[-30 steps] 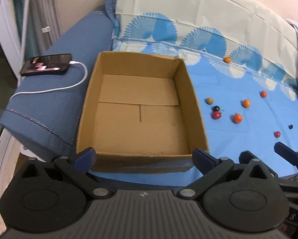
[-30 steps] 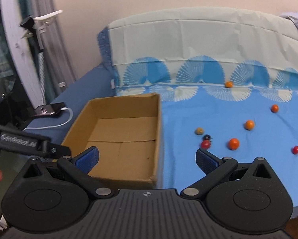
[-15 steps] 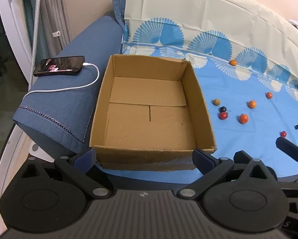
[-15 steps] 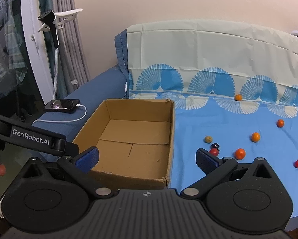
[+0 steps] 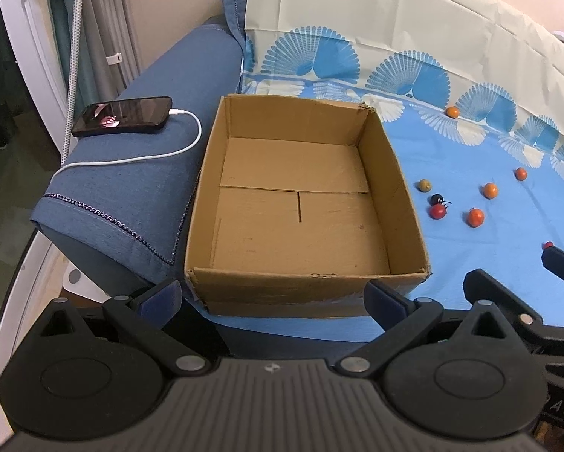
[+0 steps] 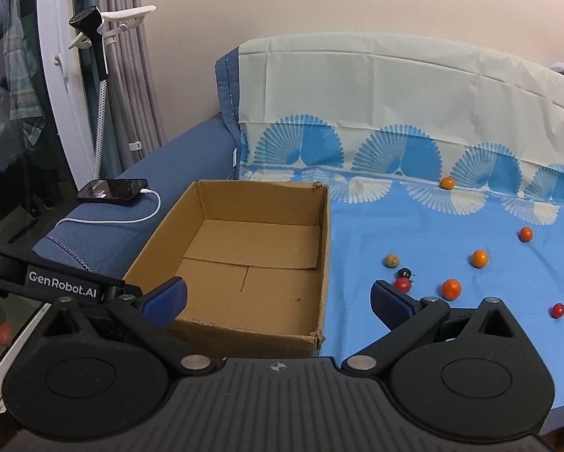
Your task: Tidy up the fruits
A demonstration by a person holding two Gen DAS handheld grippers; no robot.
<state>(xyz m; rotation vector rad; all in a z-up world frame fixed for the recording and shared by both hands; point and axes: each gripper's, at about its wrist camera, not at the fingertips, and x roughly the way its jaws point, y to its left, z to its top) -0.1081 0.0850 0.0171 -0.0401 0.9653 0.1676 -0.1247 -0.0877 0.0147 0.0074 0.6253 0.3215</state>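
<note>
Black phone (image 5: 123,116) lies flat on blue sofa armrest (image 5: 138,188), upper left of frame; screen lit. White cable (image 5: 131,157) plugged into its right end, curving across armrest. Grey curtain (image 6: 131,60) far left.

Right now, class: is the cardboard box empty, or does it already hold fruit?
Empty. The cardboard box shows only its bare floor flaps in both views; every fruit, like the orange one, lies outside on the blue sheet.

One cardboard box (image 6: 244,263), one phone (image 6: 112,190), four orange fruits (image 6: 451,289), two red fruits (image 6: 402,283), one green fruit (image 6: 391,260), one black fruit (image 6: 405,273).
</note>
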